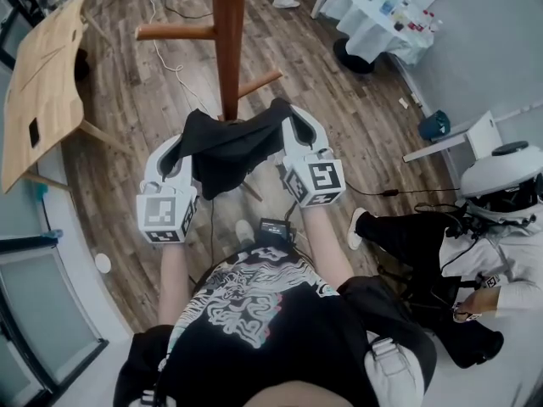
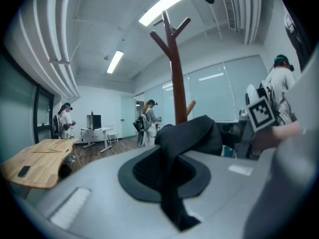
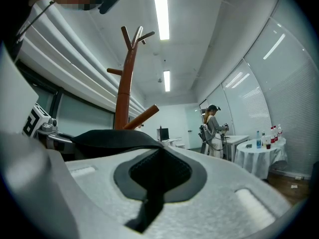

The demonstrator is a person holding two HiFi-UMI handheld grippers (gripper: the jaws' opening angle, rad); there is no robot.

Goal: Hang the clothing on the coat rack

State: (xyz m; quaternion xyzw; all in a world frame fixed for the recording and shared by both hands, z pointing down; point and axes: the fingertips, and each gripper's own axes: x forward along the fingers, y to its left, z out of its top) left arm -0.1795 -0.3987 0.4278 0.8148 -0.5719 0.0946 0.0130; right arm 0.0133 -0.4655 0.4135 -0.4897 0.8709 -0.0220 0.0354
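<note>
Before the coat rack (image 1: 228, 41), left hand-held gripper (image 1: 176, 149) and right hand-held gripper (image 1: 291, 121), raised level, pinch the garment (image 1: 225, 153)

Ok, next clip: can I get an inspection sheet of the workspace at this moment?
Surface: wood-plank floor; no worktop in use.
Job's things: black garment stretched between both tongs, in front of the coat rack, not yet hung.
Clutter: blue object on the floor by the wall.
Grippers: left tongs and right tongs both shut on the garment.
Cables: white cable on the floor beside the rack; black cable at right.
Surroundings: wooden table, white-clothed table with bottles, seated person.
</note>
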